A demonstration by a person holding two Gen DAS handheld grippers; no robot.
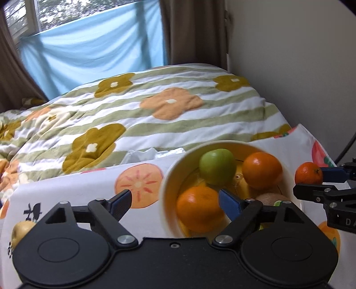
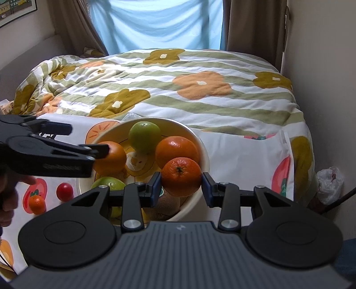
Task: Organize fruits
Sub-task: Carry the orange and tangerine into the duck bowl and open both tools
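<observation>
Fruit-print cloth (image 2: 244, 155) beside bed; left tongs (image 1: 174, 200) spread, right tongs (image 2: 181, 186) pinching tangerine (image 2: 181, 176)

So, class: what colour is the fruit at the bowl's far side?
Green, best seen in the right wrist view.

Place: home bedroom | Landmark: bed with flower-and-stripe quilt (image 2: 178, 93) | Behind bed: brown curtains (image 2: 251, 24), pale blue cloth (image 2: 160, 24) over window | Left of bed: what looks like a framed picture (image 2: 15, 9), partly cut off | At bed's foot: fruit-print cloth (image 2: 244, 151)
</observation>
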